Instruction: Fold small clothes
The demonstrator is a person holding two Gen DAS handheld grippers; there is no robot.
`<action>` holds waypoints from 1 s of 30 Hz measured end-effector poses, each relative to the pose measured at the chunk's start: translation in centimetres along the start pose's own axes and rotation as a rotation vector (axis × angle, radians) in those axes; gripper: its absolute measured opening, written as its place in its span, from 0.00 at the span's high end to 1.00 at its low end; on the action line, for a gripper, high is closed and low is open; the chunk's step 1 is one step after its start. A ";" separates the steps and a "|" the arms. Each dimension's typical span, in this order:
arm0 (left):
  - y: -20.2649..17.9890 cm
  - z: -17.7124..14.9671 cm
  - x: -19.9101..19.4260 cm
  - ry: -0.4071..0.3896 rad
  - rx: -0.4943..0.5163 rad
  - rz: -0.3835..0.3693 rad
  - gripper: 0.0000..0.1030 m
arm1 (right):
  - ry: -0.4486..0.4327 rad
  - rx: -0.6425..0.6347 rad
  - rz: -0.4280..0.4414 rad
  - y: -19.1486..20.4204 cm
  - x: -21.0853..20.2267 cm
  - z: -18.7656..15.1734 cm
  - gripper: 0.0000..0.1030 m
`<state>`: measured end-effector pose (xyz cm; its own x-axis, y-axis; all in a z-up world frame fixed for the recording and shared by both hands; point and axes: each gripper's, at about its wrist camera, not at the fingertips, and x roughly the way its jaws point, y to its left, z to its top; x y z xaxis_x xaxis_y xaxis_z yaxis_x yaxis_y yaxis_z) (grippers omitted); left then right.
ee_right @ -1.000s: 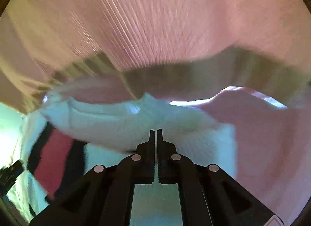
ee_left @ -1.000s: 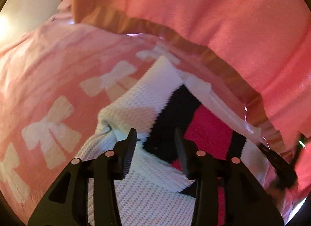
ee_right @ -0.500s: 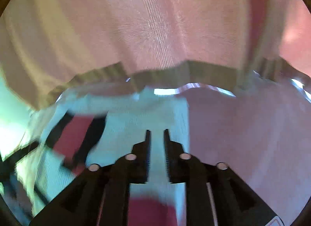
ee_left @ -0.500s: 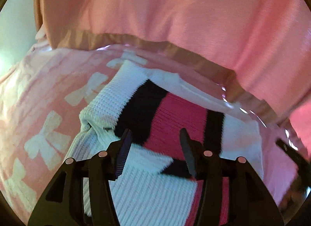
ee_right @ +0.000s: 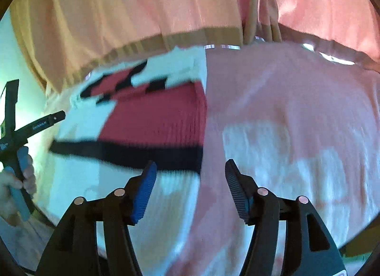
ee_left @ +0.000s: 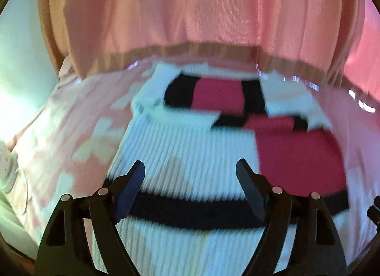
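A pink curtain (ee_left: 201, 7) hangs in long vertical folds across the far side, with a tan hem band (ee_left: 190, 49) along its lower edge. Bright slivers of light (ee_right: 222, 47) show just under that hem. To the left stands a pale, greenish-white wall (ee_left: 19, 45), brightly lit. The surface below is covered by a pink cloth (ee_right: 285, 91) printed with pale shapes, blurred in both views.

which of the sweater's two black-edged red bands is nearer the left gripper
The short folded band, lying across the knit sweater just above the big red block. The other band sits further back, near the curtain. The left gripper is open, touching neither.
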<state>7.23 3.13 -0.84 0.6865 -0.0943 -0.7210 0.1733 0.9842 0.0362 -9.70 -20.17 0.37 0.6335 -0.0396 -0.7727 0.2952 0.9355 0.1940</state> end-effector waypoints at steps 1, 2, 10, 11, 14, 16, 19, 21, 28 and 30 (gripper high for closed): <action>0.6 -1.4 -0.1 0.025 -0.001 0.016 0.25 | 0.006 -0.003 -0.012 0.0 -0.2 -0.7 0.41; 1.2 -2.2 -0.1 0.041 -0.011 0.019 0.25 | 0.021 -0.011 -0.023 0.0 -0.2 -1.6 0.40; 11.1 -10.8 -2.0 0.172 -0.381 -0.006 0.19 | 0.114 0.089 0.092 -1.7 -0.6 -6.6 0.36; 11.9 -11.4 -2.3 0.167 -0.408 -0.005 0.19 | 0.131 0.099 0.112 -1.7 -0.3 -7.2 0.36; 13.1 -12.9 -2.9 0.167 -0.446 -0.008 0.19 | 0.127 0.078 0.149 -0.5 -0.8 -8.1 0.34; 13.6 -13.5 -2.5 0.184 -0.475 -0.042 0.18 | 0.132 0.068 0.212 0.4 -0.8 -8.5 0.34; 13.9 -13.5 -2.4 0.165 -0.491 -0.066 0.14 | 0.133 0.045 0.218 1.8 -0.5 -8.8 0.31; 13.9 -13.7 -2.5 0.162 -0.489 -0.068 0.14 | 0.135 0.045 0.238 2.4 -0.2 -8.7 0.31; 14.1 -13.9 -2.3 0.165 -0.535 -0.310 0.67 | 0.104 0.172 0.318 0.7 0.4 -7.6 0.94; 13.8 -13.8 -2.4 0.194 -0.539 -0.372 0.87 | 0.025 0.162 0.293 0.3 -1.6 -6.9 0.94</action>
<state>-1.78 19.05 -8.12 0.5014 -0.4615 -0.7319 -0.0372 0.8336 -0.5511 -15.51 -17.41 -2.52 0.6912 0.2335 -0.6839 0.2139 0.8378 0.5023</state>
